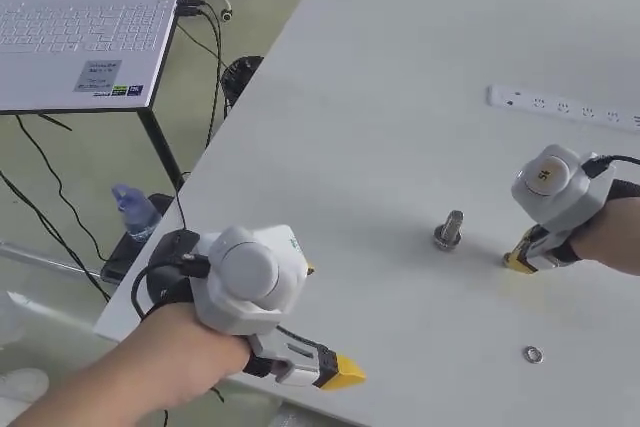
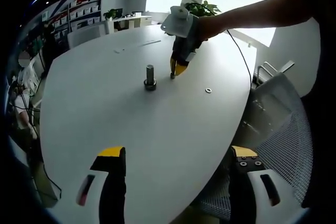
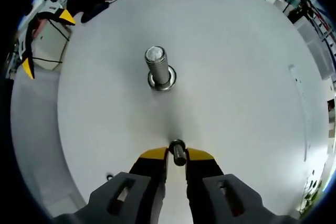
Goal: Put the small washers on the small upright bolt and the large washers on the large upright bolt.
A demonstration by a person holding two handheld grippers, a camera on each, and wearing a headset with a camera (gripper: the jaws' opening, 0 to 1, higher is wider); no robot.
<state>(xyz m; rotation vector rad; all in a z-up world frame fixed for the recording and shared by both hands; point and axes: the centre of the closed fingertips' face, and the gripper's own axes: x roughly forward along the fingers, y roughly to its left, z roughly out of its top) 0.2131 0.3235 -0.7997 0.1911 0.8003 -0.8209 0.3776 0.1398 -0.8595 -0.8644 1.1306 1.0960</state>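
Judging by the ring at the foot of the large upright bolt (image 1: 450, 230), it's partway done. One loose washer (image 1: 533, 354) waits on the bench (image 1: 400, 97). The right hand-held gripper (image 3: 177, 158) pinches the small upright bolt (image 3: 178, 150). The left hand-held gripper (image 2: 178, 182) gapes empty over the near edge, with open room around.

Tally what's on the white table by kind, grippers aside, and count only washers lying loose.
Bolts: 2, large bolt and small bolt
Loose washer: 1
Power strip: 1
Total: 4
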